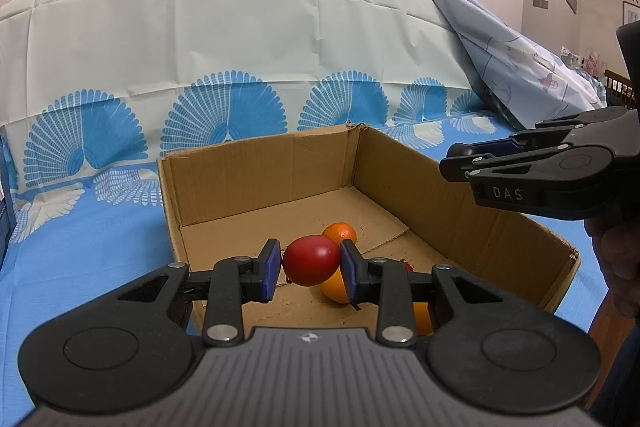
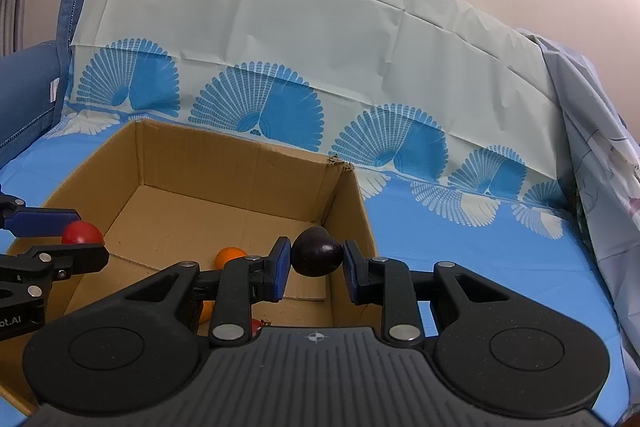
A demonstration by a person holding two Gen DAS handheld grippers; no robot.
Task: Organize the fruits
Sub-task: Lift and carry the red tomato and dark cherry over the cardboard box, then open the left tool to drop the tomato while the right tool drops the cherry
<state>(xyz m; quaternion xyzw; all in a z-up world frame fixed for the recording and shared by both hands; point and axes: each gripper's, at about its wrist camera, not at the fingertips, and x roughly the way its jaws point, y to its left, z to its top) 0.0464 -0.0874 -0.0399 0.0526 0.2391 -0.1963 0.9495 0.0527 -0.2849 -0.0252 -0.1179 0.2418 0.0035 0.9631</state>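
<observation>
Fruits sit both in the air and in a shallow brown cardboard box (image 1: 256, 183) that rests on a blue cloth printed with white and blue fan shapes (image 1: 80, 227). From the left wrist camera, the left gripper (image 1: 310, 269) clamps a glossy red oval fruit (image 1: 311, 265) between its blue pads (image 1: 273, 269), holding it above the near end of the box. Directly behind and beneath it lie a small round orange fruit (image 1: 340, 233) and a second, larger orange fruit (image 1: 334, 289), both on the box floor; a sliver of something red (image 1: 408, 265) peeks over the right finger, too hidden to identify. At the right edge of this view the right gripper (image 1: 454, 157) reaches in over the box's right wall, a dark rounded shape just visible at its tips.

The right wrist camera makes that shape plain: the right gripper (image 2: 316, 263) grips a dark purple, almost black pear-shaped fruit (image 2: 316, 254) between its blue pads (image 2: 281, 267), above the far right corner of the box (image 2: 240, 163). This view also shows the left gripper (image 2: 86, 231) from the side at the left edge, closed on the red fruit (image 2: 82, 233), and one orange fruit (image 2: 230, 255) on the cardboard floor. A pale sheet (image 2: 280, 27) with the same fan print hangs upright behind the box.
</observation>
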